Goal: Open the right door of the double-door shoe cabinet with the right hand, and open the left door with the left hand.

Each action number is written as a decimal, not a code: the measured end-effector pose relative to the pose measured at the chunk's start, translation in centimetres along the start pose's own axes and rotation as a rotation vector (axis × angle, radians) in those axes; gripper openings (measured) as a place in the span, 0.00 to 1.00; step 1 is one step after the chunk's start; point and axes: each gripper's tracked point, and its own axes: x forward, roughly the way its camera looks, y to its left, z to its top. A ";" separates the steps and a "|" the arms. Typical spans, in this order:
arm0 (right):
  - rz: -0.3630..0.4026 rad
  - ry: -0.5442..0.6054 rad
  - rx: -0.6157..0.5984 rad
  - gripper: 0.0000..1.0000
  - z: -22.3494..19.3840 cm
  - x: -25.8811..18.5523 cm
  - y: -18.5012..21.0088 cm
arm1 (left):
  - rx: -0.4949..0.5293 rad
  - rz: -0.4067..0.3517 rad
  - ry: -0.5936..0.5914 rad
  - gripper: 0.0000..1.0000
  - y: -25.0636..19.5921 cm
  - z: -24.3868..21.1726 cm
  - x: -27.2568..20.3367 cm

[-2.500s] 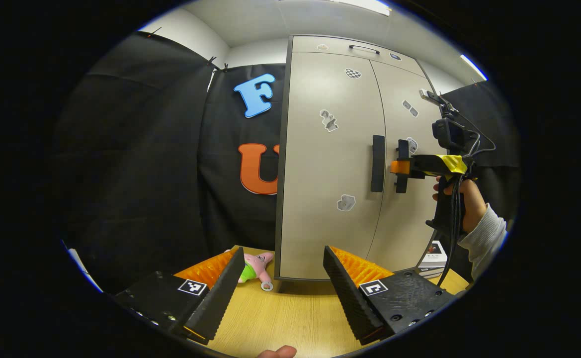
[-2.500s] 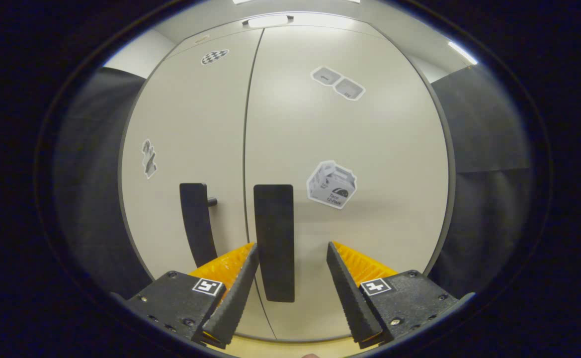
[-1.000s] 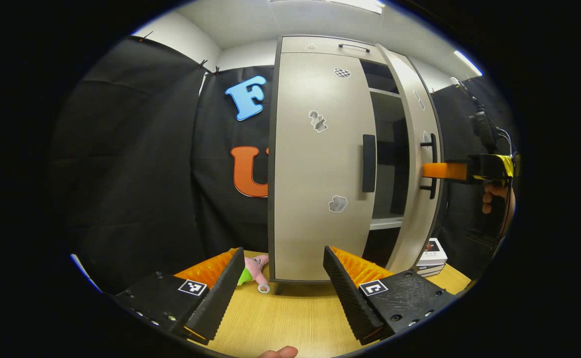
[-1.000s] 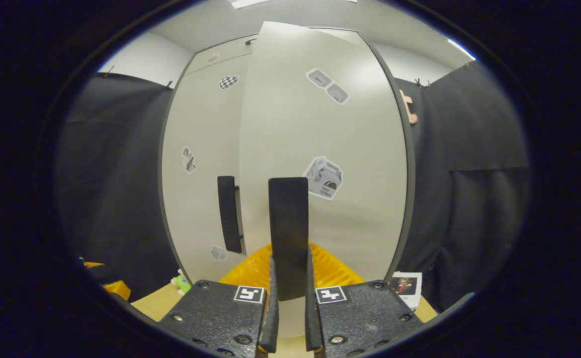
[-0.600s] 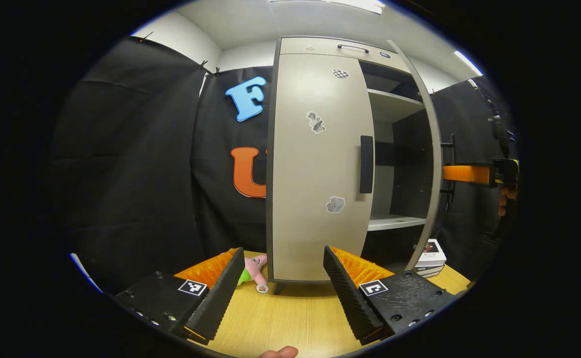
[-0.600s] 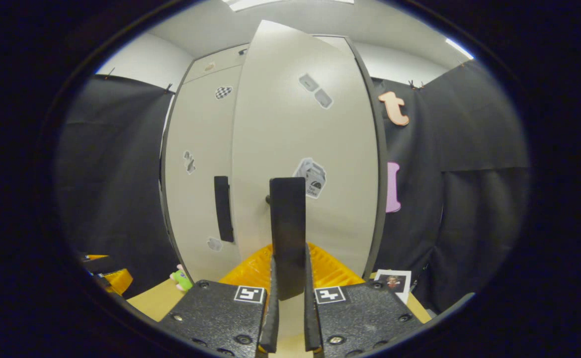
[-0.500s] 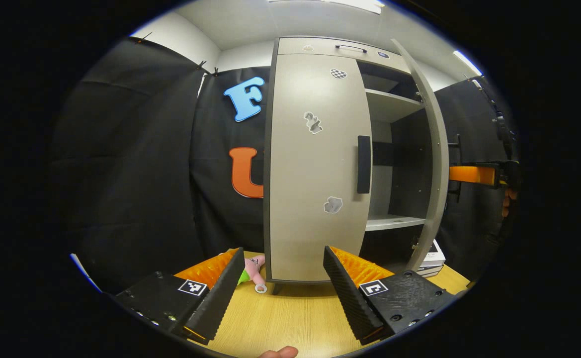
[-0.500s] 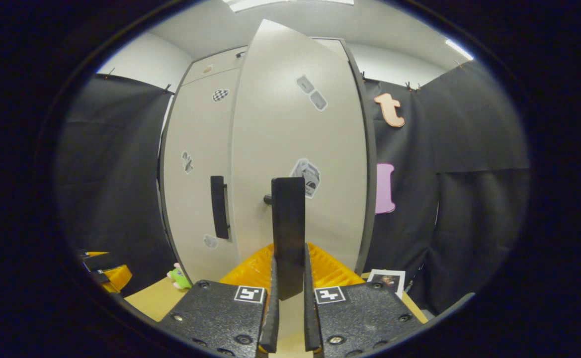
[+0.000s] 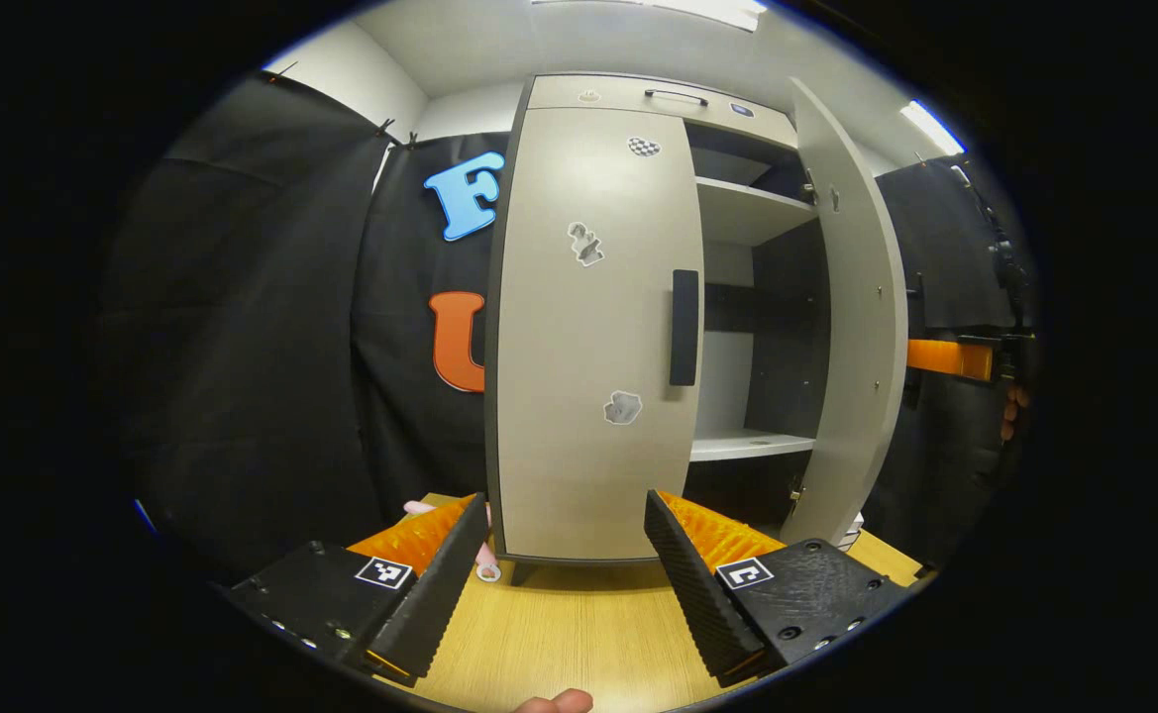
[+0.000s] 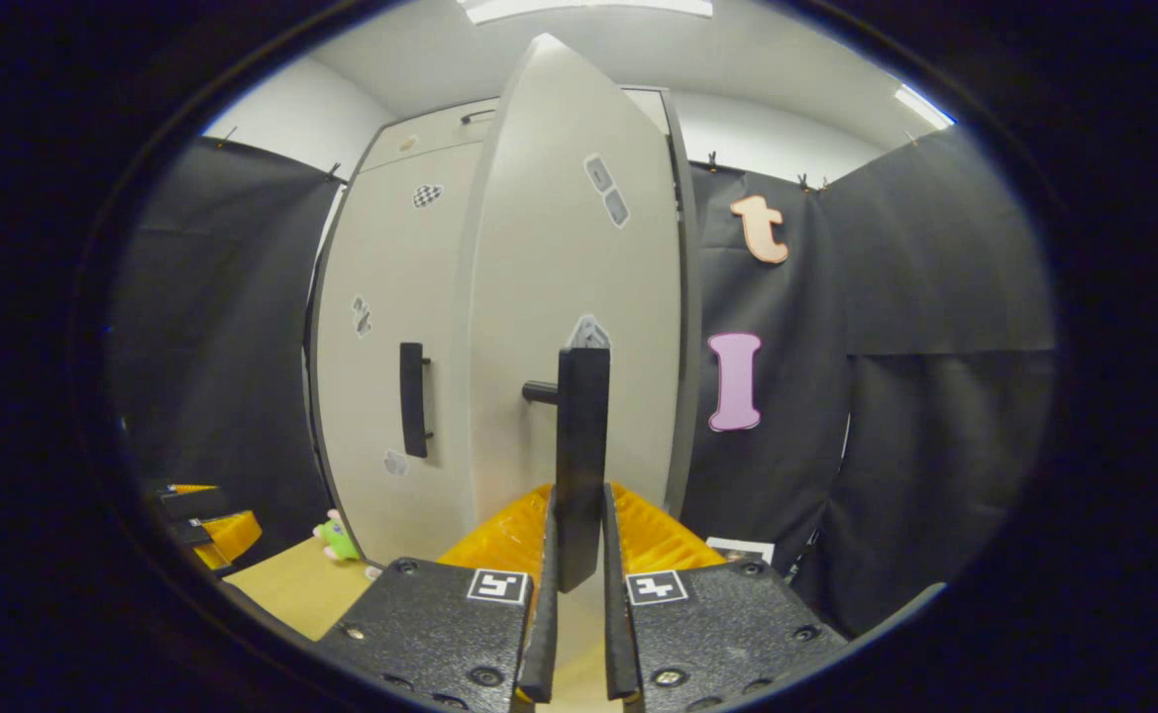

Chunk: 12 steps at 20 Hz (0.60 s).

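The beige shoe cabinet (image 9: 638, 94) stands on the table. Its left door (image 9: 588, 327) is closed, with a black vertical handle (image 9: 684, 327) at its inner edge. The right door (image 9: 851, 327) is swung wide open, and pale shelves (image 9: 752, 446) show inside. My left gripper (image 9: 564, 574) is open, low in front of the left door and apart from it. In the right gripper view my right gripper (image 10: 575, 634) is shut on the right door's black handle (image 10: 581, 456). That gripper (image 9: 935, 356) also shows past the open door's edge, with a hand (image 9: 1012, 411) holding it.
The cabinet sits on a wooden table (image 9: 559, 634). A pink and green plush toy (image 10: 338, 540) lies at its left foot. A small printed box (image 10: 742, 548) lies right of the cabinet. Black cloth walls close in on both sides.
The right gripper closed on the right door's handle and pulled the door from closed to wide open. The left gripper drifted slightly right and stayed open.
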 end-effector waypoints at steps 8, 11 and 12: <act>-0.070 0.009 0.003 0.23 -0.4 -1.3 -3.1 | -0.002 -0.012 0.001 0.95 -1.1 -0.1 0.5; -0.110 0.031 0.003 0.19 -1.2 -1.0 -5.4 | -0.002 -0.035 0.005 0.95 -2.3 -0.2 0.8; -0.141 0.036 0.000 0.18 -1.5 -0.8 -6.7 | -0.001 -0.042 0.007 0.95 -2.7 -0.2 0.9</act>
